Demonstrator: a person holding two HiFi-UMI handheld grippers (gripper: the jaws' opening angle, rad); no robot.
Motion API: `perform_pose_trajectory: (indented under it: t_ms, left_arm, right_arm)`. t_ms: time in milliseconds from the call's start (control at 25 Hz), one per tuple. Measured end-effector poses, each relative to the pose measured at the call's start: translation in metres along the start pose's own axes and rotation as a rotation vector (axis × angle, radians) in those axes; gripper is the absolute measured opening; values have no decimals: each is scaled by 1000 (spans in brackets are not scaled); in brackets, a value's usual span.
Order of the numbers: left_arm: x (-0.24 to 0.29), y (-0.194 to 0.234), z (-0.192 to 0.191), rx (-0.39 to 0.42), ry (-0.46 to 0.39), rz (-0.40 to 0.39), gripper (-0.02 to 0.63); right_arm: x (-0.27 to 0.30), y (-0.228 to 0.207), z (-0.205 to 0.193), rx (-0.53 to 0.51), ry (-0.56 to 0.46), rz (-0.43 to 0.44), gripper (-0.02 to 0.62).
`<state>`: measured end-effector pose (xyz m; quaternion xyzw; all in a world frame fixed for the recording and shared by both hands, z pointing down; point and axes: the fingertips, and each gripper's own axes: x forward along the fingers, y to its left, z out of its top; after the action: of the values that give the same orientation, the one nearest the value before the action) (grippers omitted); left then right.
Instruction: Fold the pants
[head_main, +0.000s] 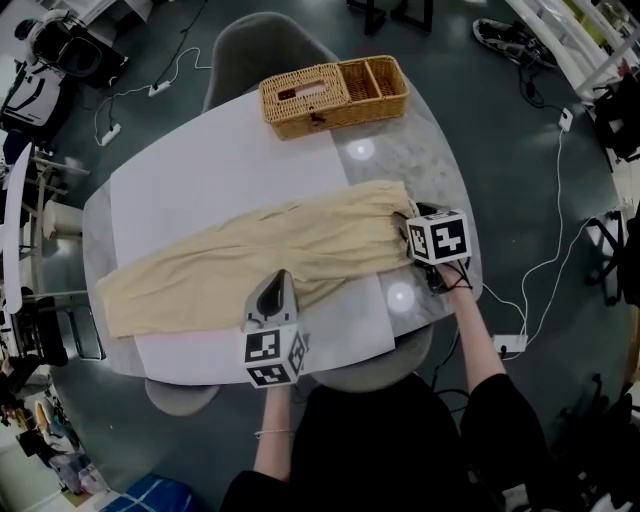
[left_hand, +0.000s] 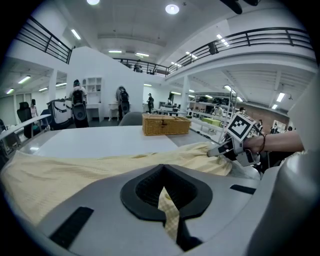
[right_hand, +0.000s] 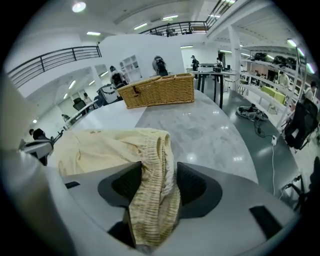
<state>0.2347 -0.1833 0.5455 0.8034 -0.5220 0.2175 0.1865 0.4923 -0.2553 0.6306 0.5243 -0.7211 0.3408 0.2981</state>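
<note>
Pale yellow pants lie stretched across a white sheet on the table, with the waistband at the right and the legs running left. My left gripper sits at the near edge of the pants about midway along, shut on a thin fold of the cloth. My right gripper is at the waistband end. In the right gripper view its jaws stand wide apart, and the bunched elastic waistband lies loosely between them without being pressed. The right gripper also shows in the left gripper view.
A wicker basket stands at the far edge of the marble table. A grey chair is behind it and another is at the near edge. Cables and a power strip lie on the floor at right.
</note>
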Motion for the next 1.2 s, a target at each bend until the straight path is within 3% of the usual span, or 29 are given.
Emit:
perform_pose_trajectory:
  t_ms: [200, 600, 800, 1200]
  left_arm:
    - [-1, -1, 3, -3, -6, 12, 8]
    - [-6, -1, 2, -9, -9, 35, 8]
    - [-11, -1, 1, -13, -13, 49, 8]
    - [-35, 3, 0, -29, -39, 100, 8]
  right_arm:
    - [1, 1, 0, -48, 16, -47, 215]
    - [1, 6, 0, -63, 22, -35, 129]
    - [-1, 8, 3, -28, 11, 2, 78]
    - [-19, 14, 14, 84, -35, 105, 67]
